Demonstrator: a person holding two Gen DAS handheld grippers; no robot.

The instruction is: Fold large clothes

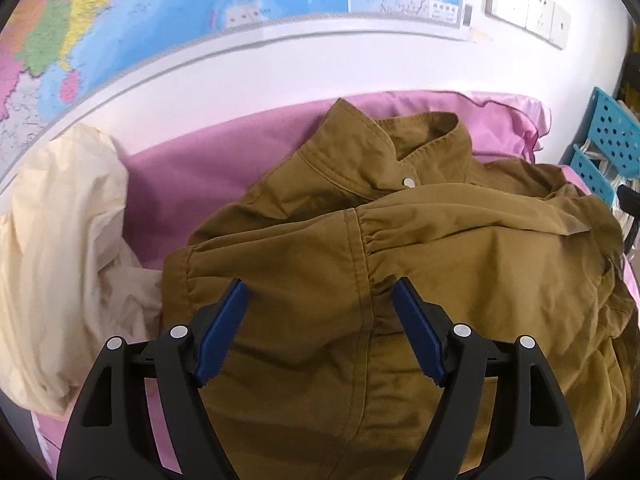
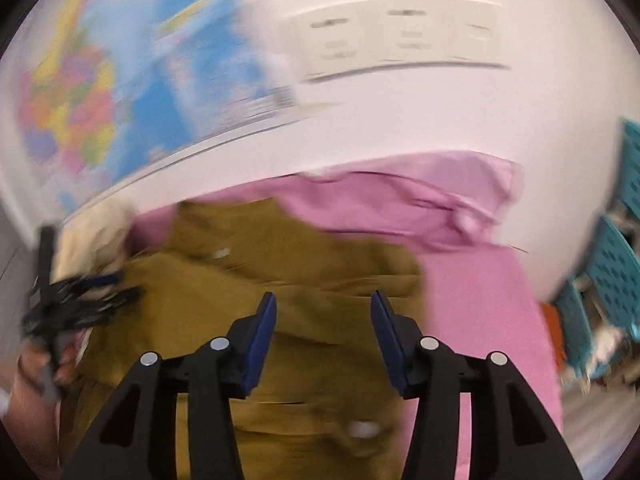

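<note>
**Jacket half folded on the pink bed, both tongs free**

From the left wrist I see my left tongs (image 1: 320,296) standing wide open above the jacket (image 1: 400,280), with nothing between the blue pads (image 1: 224,332). I judge I keep them open because no part of the cloth needs holding now. The jacket lies on the pink sheet (image 1: 192,168), collar toward the wall, one side laid over the middle, so a seam runs down under my tongs. The cloth is olive-brown, matte and rather stiff cotton, gathered in small pleats near the seam; a metal snap (image 1: 409,181) shines at the collar. A cream garment (image 1: 60,240), thin and crumpled, waits at the left. A map (image 1: 160,12) hangs on the wall.

The right wrist view is blurred. My right tongs (image 2: 323,306) are open too, hovering over the jacket (image 2: 300,280) near its right edge, gripping nothing. At the left border I see the other tongs (image 2: 80,292) in a hand (image 2: 36,368). A blue basket (image 2: 612,264) stands beside the bed.
</note>
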